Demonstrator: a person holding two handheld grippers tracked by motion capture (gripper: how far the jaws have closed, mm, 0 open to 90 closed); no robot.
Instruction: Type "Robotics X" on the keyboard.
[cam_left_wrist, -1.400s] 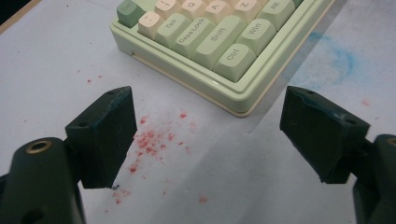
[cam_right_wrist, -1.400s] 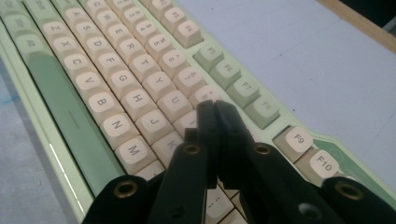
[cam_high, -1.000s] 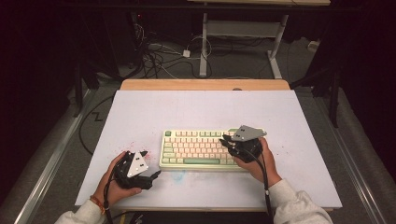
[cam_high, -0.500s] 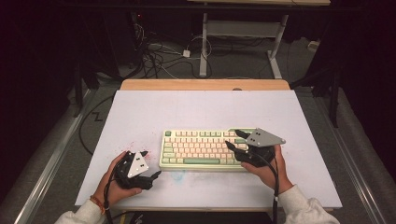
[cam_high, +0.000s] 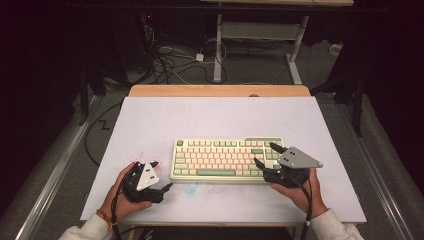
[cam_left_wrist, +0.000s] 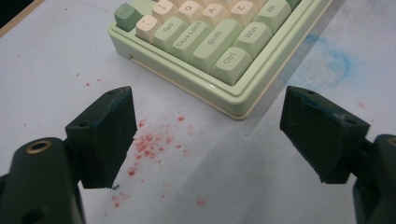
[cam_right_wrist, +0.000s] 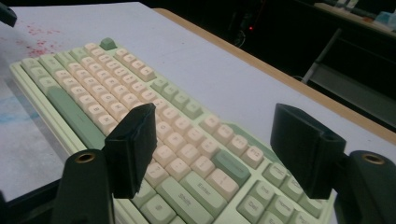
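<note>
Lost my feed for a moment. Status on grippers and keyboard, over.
Left gripper open, beside keyboard. Right gripper open at its right end, jaws just been opening, nothing between them. Keyboard flat on table. Nothing in the way.

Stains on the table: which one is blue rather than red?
The blue smudge in front of the keyboard. The red specks lie off its left end, near the left tongs.

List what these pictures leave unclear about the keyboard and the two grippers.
- Keyboard: key legends too small in the high view.
- Its right end: hidden in the high view by the right gripper and its grey plate.
- Its far keys: cut off by the top edge in the left gripper view.
- Left gripper: jaws small and dark in the high view; the left gripper view shows them open.
</note>
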